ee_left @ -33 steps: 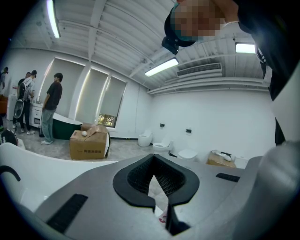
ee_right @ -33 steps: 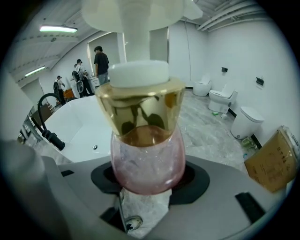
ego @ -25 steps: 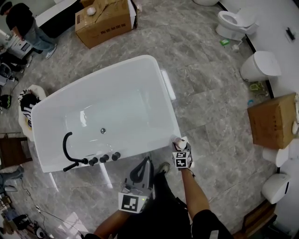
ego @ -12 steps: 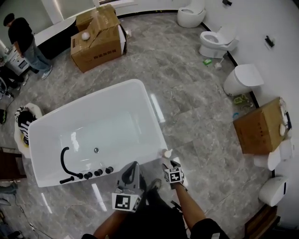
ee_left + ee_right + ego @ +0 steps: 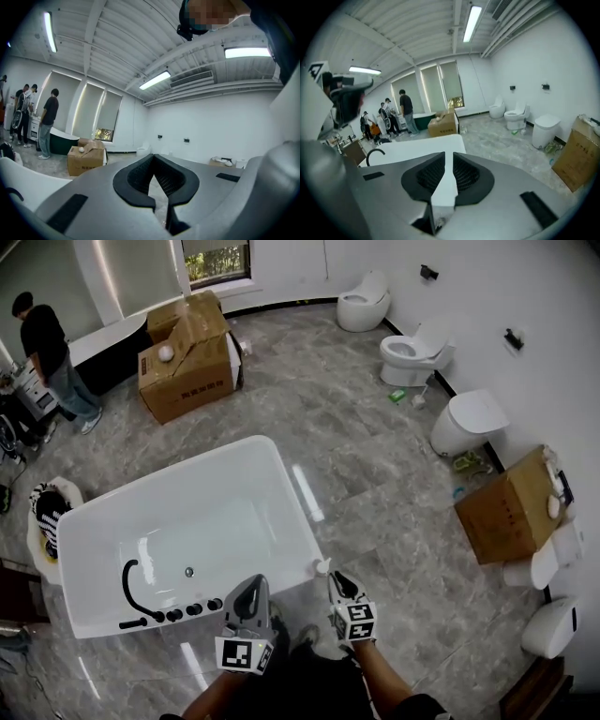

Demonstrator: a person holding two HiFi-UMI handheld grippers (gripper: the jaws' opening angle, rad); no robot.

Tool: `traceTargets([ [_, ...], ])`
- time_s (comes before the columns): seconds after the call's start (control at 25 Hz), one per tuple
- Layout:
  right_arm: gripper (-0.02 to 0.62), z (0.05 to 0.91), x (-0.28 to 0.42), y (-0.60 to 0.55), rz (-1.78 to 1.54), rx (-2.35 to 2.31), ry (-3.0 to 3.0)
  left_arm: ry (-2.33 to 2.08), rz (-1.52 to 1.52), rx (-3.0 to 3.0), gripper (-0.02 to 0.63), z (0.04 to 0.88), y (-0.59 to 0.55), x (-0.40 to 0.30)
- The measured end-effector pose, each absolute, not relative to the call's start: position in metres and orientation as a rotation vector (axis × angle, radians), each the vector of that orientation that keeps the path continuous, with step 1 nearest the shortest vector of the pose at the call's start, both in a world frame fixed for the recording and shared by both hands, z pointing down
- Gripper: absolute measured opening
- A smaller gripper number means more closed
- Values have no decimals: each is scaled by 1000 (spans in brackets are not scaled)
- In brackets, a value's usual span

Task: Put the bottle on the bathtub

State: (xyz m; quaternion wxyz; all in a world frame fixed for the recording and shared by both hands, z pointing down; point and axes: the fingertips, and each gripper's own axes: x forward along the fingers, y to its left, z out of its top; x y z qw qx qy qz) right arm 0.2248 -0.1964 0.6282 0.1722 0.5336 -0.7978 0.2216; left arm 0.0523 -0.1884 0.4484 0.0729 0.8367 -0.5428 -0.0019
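The white bathtub (image 5: 305,521) fills the left middle of the head view. A small white bottle (image 5: 322,566) stands upright on its near right corner rim. My right gripper (image 5: 337,579) sits just behind and to the right of the bottle, apart from it. In the right gripper view its jaws (image 5: 448,157) stand a narrow gap apart with nothing held; the tub (image 5: 417,145) shows white beyond and through the gap. My left gripper (image 5: 251,585) hovers by the tub's near edge, its pads (image 5: 140,176) meeting at the tips, empty.
A black faucet (image 5: 131,582) and knobs sit on the tub's near rim. Cardboard boxes stand far behind (image 5: 186,357) and at the right (image 5: 506,507). Toilets (image 5: 415,352) line the right wall. A person (image 5: 52,357) stands at the far left.
The right gripper let go of the bottle, which now stands on the tub's corner, and drew back towards me. The head view has risen and shows more of the room.
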Motion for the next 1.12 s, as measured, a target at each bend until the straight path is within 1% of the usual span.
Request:
traceTargets([
  [0.04, 43, 607, 223, -196, 599, 1550, -2300, -1634, -7, 2519, 14, 445, -185, 53],
  [0.12, 28, 567, 219, -192, 538, 1612, -2367, -1641, -14, 2523, 14, 438, -180, 55],
  [0.24, 20, 519, 216, -179, 428, 1689, -2432, -1648, -38, 2519, 14, 428, -174, 54],
  [0.36, 14, 494, 217, -159, 368, 1730, -2465, -1644, -54, 2521, 14, 428, -166, 60],
  [0.6, 11, 498, 220, -135, 386, 1722, -2479, -1604, -49, 2520, 14, 443, -158, 78],
  [1.12, 9, 490, 219, -140, 320, 1704, -2481, -1632, -56, 2533, 14, 438, -163, 77],
])
